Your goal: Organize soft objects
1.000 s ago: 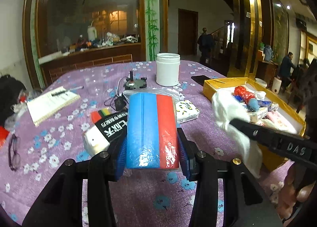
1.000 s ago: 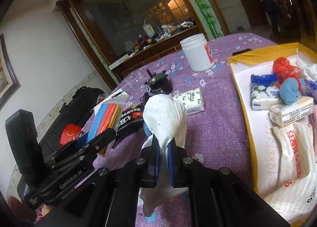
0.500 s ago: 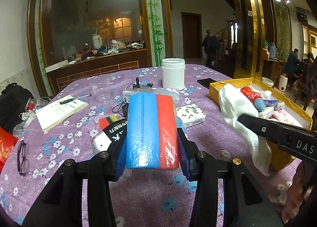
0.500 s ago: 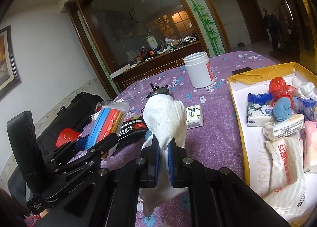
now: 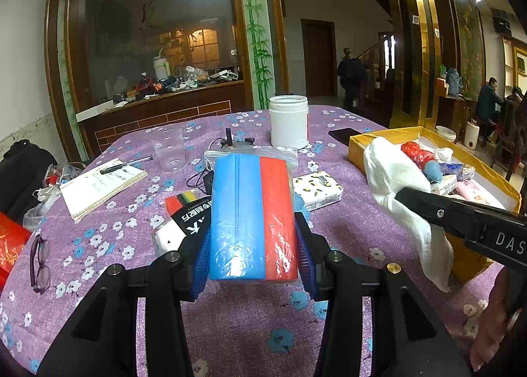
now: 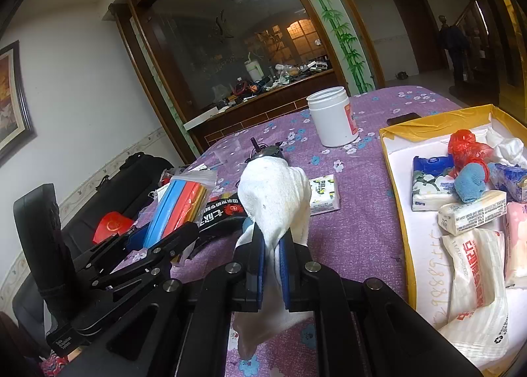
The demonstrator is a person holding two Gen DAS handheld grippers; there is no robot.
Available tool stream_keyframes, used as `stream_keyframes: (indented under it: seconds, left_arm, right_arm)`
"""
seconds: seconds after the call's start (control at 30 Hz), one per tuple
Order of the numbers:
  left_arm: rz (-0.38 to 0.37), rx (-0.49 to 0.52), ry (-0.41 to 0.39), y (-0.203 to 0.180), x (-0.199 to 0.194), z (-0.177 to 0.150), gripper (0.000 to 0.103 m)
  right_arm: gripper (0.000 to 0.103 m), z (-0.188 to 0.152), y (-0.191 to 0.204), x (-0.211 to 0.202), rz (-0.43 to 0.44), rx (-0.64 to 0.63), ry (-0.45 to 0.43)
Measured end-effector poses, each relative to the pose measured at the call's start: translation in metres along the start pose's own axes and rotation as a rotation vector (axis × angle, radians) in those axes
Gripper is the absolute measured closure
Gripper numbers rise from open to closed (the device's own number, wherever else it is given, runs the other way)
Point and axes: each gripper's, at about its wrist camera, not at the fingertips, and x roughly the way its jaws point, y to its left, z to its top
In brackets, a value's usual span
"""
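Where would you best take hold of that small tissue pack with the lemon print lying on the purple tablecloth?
Across its two long edges, coming from above. The tissue pack lies flat on the tablecloth, so only its top and thin sides are exposed; its short width probably fits between a tool's fingers, and the cloth around it looks bare enough.

Two grippers: the left gripper [image 5: 253,245] grips one blue-and-red bagged pack [image 5: 253,212], and the right gripper [image 6: 270,265] pinches one white cloth [image 6: 275,199]. On the purple tablecloth [image 5: 250,317]: one white jar [image 5: 288,121], one clear cup [image 5: 169,149], one notebook [image 5: 98,186], one pen [image 5: 126,165], one pair of glasses [image 5: 39,265], one patterned tissue pack [image 5: 318,189]. One yellow box [image 6: 395,179] at the right edge.
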Motion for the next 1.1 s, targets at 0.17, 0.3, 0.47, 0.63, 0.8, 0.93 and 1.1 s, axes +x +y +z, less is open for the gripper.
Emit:
stream_keyframes:
  seconds: [0.17,0.3,0.47,0.63,0.8,0.93,1.1]
  left_arm:
    - [0.000,0.002,-0.001,-0.0002,0.0003,-0.0006,0.060]
    - [-0.001,0.005,0.000,-0.0005,0.0001,-0.0005,0.060]
    - [-0.001,0.007,-0.001,-0.0009,-0.0001,-0.0006,0.060]
    - [-0.005,0.007,-0.004,-0.0005,-0.0012,-0.0005,0.060]
    - [-0.010,0.008,-0.006,-0.0019,-0.0017,0.0001,0.060]
    - [-0.010,0.005,-0.003,-0.0016,-0.0015,0.0002,0.060]
    - [-0.014,0.002,-0.006,-0.0016,-0.0029,0.0004,0.060]
  right_arm:
    - [0.094,0.0000,0.0002,-0.0005,0.000,-0.002,-0.001]
    - [0.094,-0.0001,0.0002,-0.0006,0.000,0.000,0.000]
    - [0.094,0.0001,-0.0017,-0.0002,0.002,0.005,0.002]
    - [0.094,0.0000,-0.0029,-0.0002,0.002,0.010,0.005]
    - [0.094,0.0005,-0.0043,0.0002,0.004,0.015,0.008]
    - [0.094,0.0008,-0.0050,0.0002,0.003,0.015,0.004]
    - [0.094,0.0006,-0.0087,0.0008,0.009,0.030,0.004]
